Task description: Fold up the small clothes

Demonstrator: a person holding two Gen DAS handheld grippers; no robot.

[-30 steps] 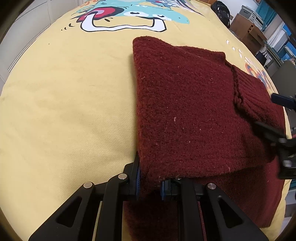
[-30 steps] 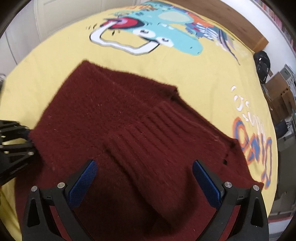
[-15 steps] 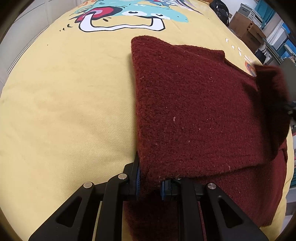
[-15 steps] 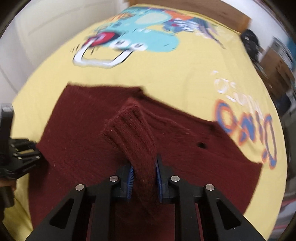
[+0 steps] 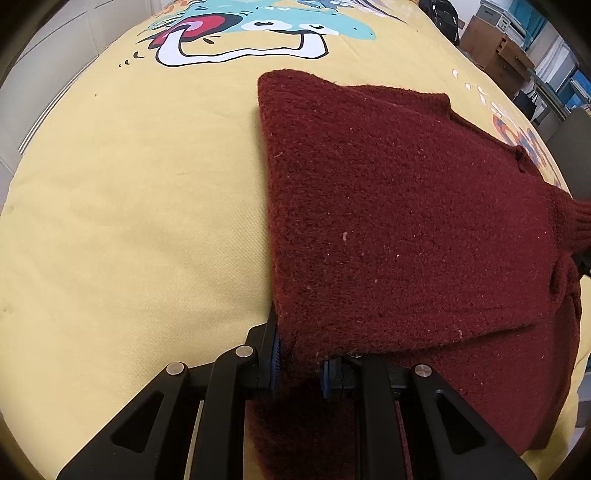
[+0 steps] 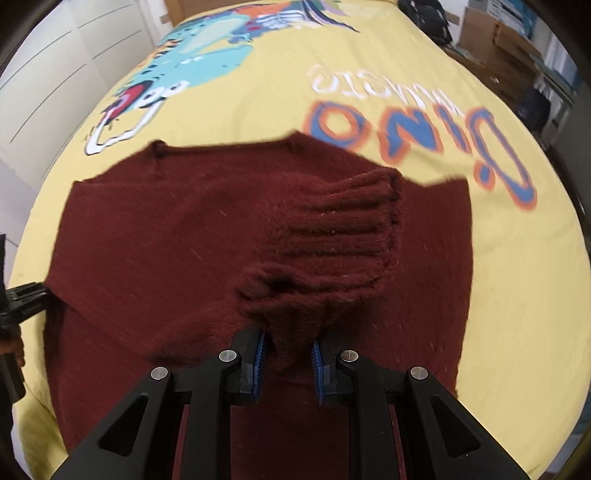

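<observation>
A dark red knitted sweater [image 5: 399,214] lies folded on a yellow cloth [image 5: 129,221] printed with a cartoon dinosaur [image 5: 258,29] and the word "Dino" — the surface under the cloth cannot be told. The left gripper [image 5: 300,363] is clamped on the near corner of the sweater's folded edge, its blue pads pressed into the wool. The right gripper [image 6: 286,360] is pinched on the ribbed sleeve cuff [image 6: 347,236], which stands bunched above the sweater's body — the picture there is blurred. At the left edge of the right wrist view the left gripper shows, with a bit of the hand [image 6: 13,347] holding it.
</observation>
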